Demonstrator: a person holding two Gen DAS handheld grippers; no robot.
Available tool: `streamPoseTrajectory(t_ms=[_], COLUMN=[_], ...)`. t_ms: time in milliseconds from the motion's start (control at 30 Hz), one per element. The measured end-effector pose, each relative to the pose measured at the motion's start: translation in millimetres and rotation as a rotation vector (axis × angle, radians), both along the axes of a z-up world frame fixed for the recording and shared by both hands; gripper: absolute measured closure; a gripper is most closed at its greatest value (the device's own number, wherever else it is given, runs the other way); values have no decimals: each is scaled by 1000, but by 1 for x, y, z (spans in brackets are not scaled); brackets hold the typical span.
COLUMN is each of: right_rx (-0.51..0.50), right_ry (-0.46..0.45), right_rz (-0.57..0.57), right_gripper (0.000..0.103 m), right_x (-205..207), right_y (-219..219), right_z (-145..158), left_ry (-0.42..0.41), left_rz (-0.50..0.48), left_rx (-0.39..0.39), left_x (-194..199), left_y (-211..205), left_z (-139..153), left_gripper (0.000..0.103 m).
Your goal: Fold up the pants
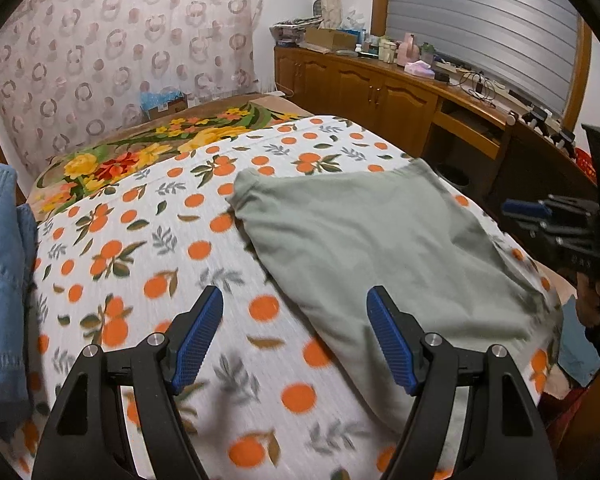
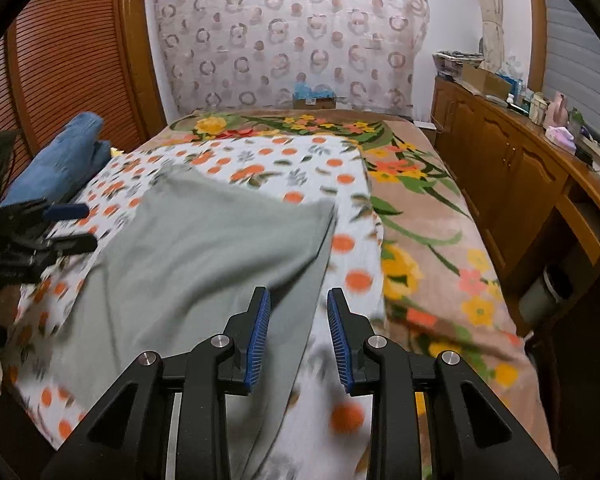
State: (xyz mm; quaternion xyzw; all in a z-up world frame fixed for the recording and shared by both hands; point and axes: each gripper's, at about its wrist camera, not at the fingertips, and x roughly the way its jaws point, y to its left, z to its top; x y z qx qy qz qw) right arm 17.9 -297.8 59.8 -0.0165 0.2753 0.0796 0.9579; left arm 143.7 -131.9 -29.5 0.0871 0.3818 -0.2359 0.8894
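Hovering unclenched, your left gripper (image 1: 294,344) and right gripper (image 2: 298,336) hold nothing; the grey-green pants (image 1: 380,248) lie centre frame on the orange-print sheet (image 1: 148,248), apparently folded, though blur hides the layers.

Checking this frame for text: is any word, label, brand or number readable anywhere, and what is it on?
None can be read.
Cardboard box at the far end of the bed: a pale label, too small and blurred.
Items on the wooden sideboard: any print on bottles and boxes too small.
Green pants and orange-print sheet: pattern only, no lettering.
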Motion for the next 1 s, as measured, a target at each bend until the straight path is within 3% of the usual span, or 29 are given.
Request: streamPoseTrajectory(t_ms=[333,633,667,700,800,1000], right_rx=[15,45,48,48,45,44], right_ry=[9,41,44,47,43,30], right_rz=[23,3,6,11,14,16], right_gripper=[73,73,76,85,94,95], right_x=[-61,-77,-78,-77,-74,-84], right_y=[6,6,7,9,10,10], right_z=[-13,-20,-21,-21,-19,-16], left_ry=[1,39,40,42,47,48], left_rz=[-33,-62,-62,-62,-65,-74], left_rx=[8,3,6,8,7,9], left_x=[-51,-72,-73,-74,-76,-79], left_y=[-7,-14,-14,-15,-15,-18], left_z=[-6,-15,-16,-17,-18,-19], left_gripper=[27,28,28,28,28,28])
